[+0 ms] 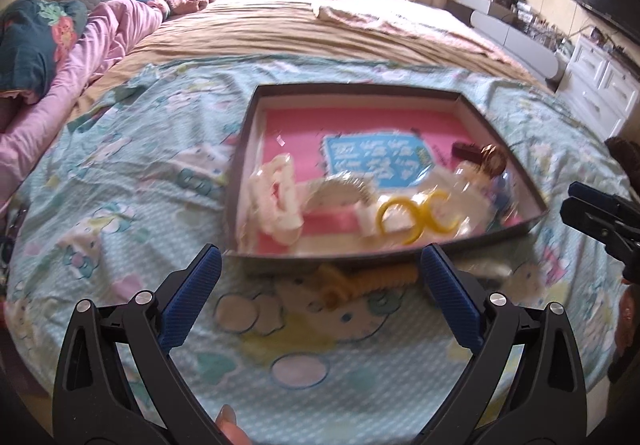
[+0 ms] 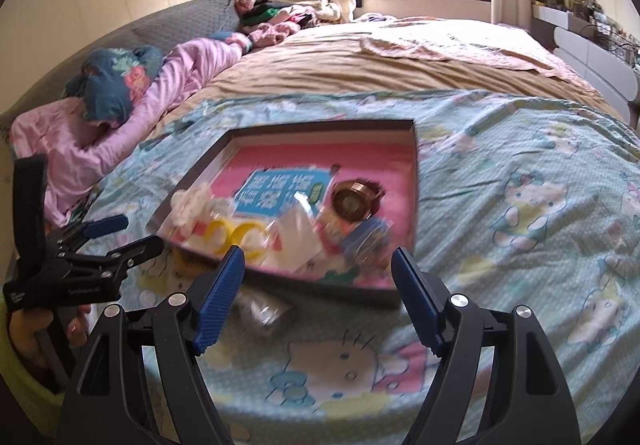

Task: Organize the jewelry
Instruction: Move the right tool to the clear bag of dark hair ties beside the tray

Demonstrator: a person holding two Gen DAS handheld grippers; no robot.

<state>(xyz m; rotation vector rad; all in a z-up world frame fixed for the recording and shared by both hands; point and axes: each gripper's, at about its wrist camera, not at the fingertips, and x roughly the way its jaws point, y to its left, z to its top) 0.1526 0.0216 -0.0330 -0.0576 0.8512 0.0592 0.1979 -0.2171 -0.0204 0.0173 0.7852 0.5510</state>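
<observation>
You're holding the left hand-held gripper (image 1: 320, 269) spread wide with nothing between the pads, hovering over the cartoon-print sheet (image 1: 120, 181) on the bed, just short of the near wall of the shallow box (image 1: 400, 91). A coiled orange-yellow hair tie (image 1: 352, 283) is lying outside the box on the sheet, touching or nearly touching that near wall, directly ahead of your left gripper and between its fingers in view; its long axis is running across, roughly parallel to the box edge. Your left is the nearer one for it. The right hand-held gripper (image 2: 318, 267) is also released and empty, pointing at the near right part of the box, with a small clear bag or wrapper (image 2: 266, 309) lying on the sheet just left of its line; too blurred to say what is in it. Counting inside the box, blur permitting: two yellow rings (image 1: 412, 219) side by side near the near wall, one white claw clip (image 1: 276, 201) at the left, one round gold-toned watch or case (image 2: 354, 201) toward the right, one blue printed card (image 1: 378, 159) flat on the pink lining, plus some clear packets I cannot count. Outside the box: one hair tie, one clear bag. My guess is that you're going for the hair tie next, left gripper closing across its short side.
</observation>
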